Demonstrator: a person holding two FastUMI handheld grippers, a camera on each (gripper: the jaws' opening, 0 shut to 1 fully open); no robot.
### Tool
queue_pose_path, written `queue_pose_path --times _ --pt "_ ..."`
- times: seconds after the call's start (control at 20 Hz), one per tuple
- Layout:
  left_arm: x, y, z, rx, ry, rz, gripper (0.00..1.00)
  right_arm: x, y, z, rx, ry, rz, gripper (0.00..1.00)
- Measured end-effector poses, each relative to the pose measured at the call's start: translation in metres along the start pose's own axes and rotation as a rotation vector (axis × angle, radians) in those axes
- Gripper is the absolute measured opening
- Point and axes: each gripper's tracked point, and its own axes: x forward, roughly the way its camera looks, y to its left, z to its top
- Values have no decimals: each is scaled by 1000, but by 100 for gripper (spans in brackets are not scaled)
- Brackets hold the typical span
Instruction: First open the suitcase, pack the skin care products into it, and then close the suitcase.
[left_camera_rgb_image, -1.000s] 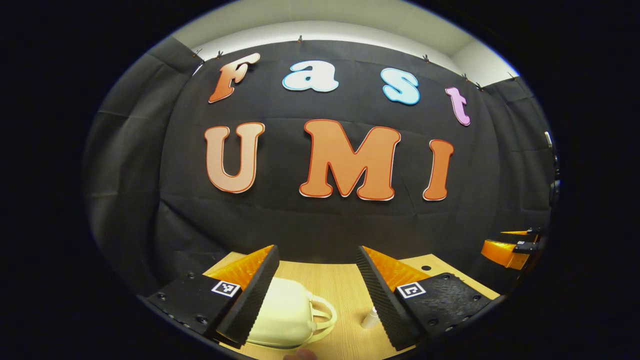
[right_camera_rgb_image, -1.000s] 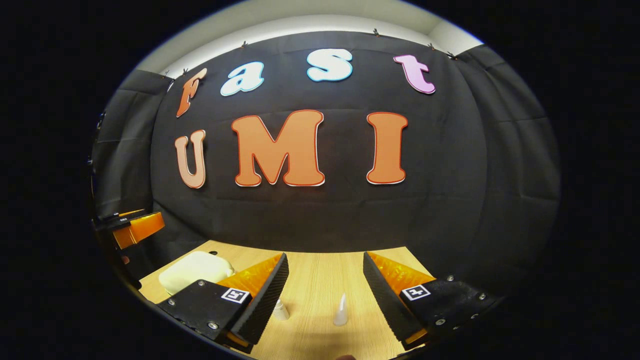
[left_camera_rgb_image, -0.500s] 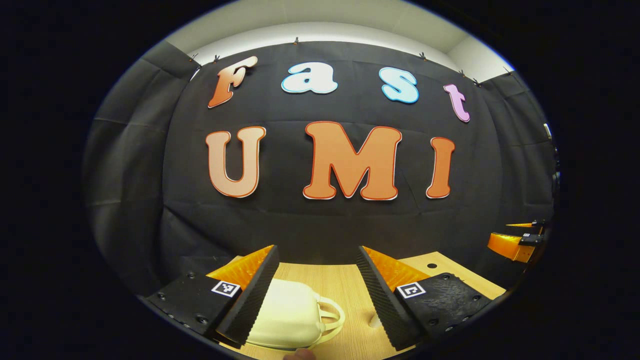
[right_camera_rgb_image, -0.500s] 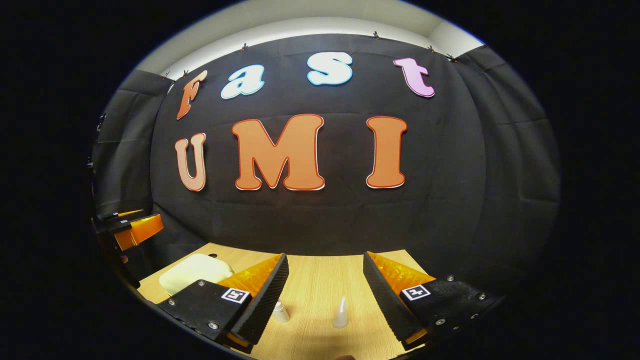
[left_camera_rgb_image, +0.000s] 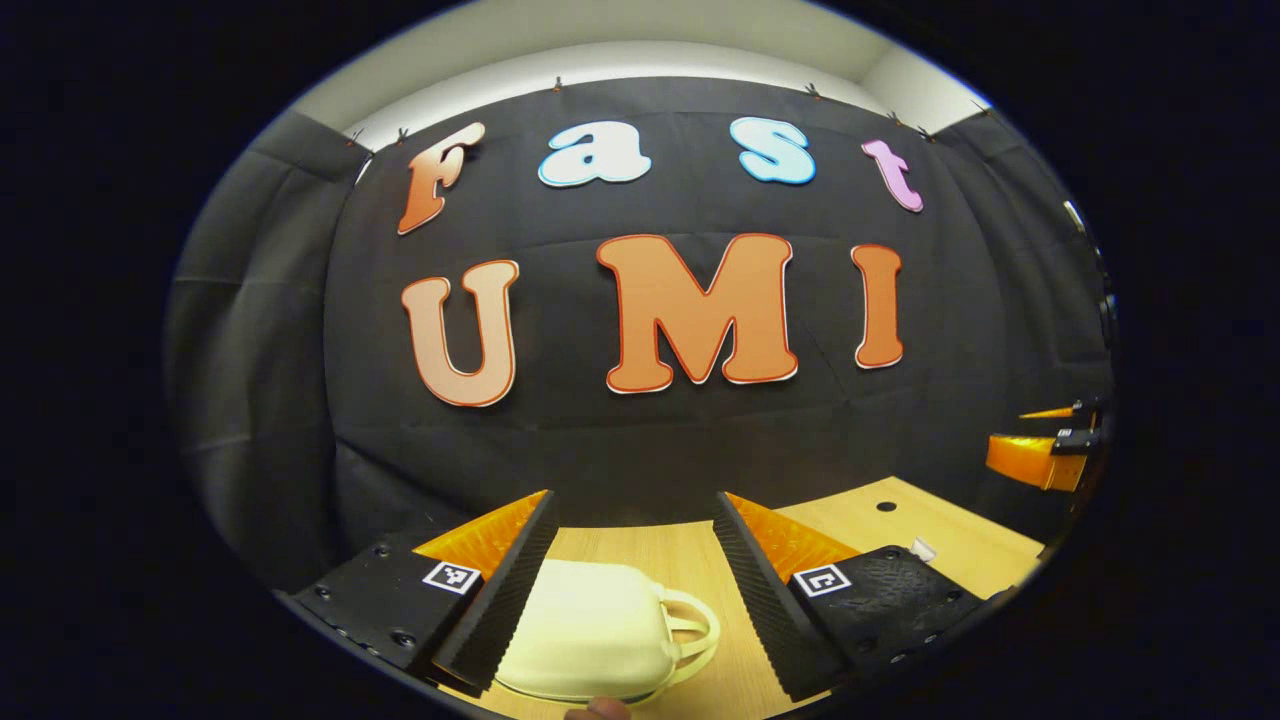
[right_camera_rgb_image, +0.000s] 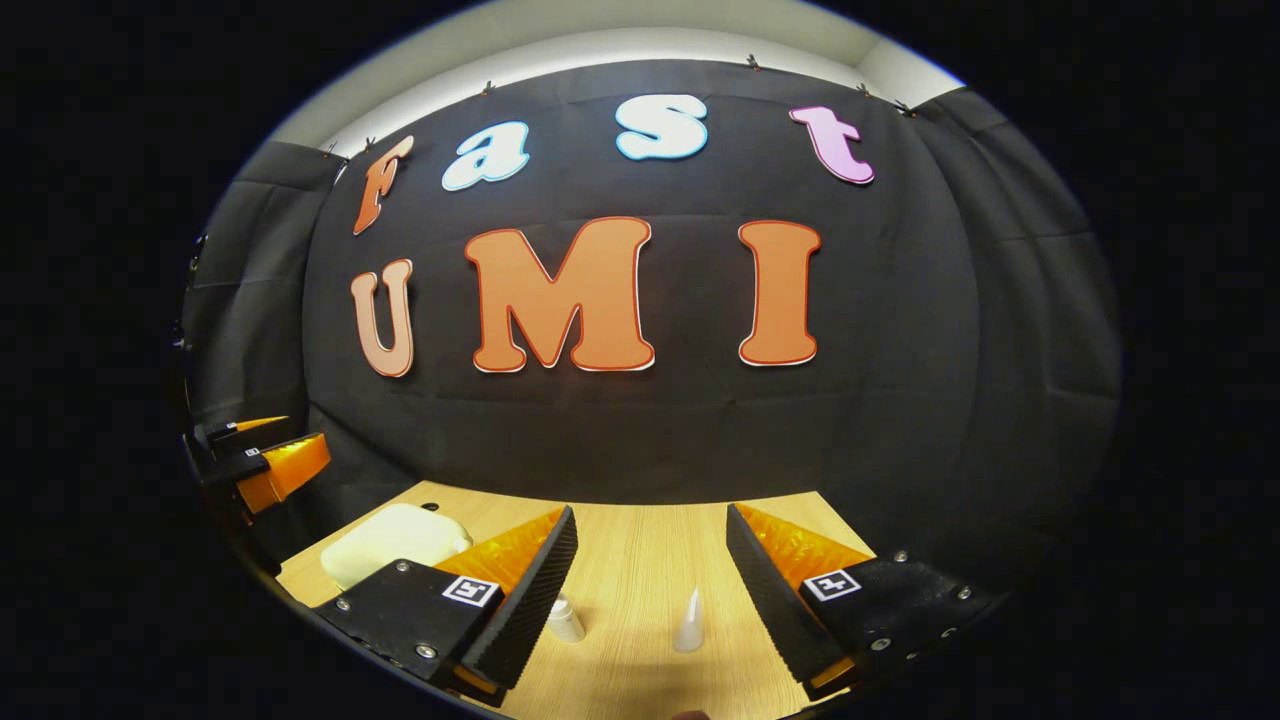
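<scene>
Cream suitcase (left_camera_rgb_image: 590, 630) sits shut on the wooden table (right_camera_rgb_image: 630, 545), under the left gripper (left_camera_rgb_image: 636, 585). Its fingers are spread wide. Two small bottles (right_camera_rgb_image: 688, 622) stand between the right gripper's (right_camera_rgb_image: 650, 590) spread fingers.

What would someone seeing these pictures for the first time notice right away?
The cream suitcase with its looped handle lies closed on the wooden table, right between the open fingers of the left tool. In the right gripper view, two small white skin care bottles stand on the table between the open fingers of the right tool, apart from the suitcase.
</scene>
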Motion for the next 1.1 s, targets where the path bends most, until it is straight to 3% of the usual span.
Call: queue_pose_path --times 0.2,0.55,1.1 --pt "10 -13 -34 107 63 -11 99 2 -9 -11 15 33 -18 95" --pt "20 -39 -116 407 216 -56 100 0 -35 -39 27 104 -81 95" --pt "29 -72 -224 844 414 -227 99 -13 -79 -70 63 184 -185 95"
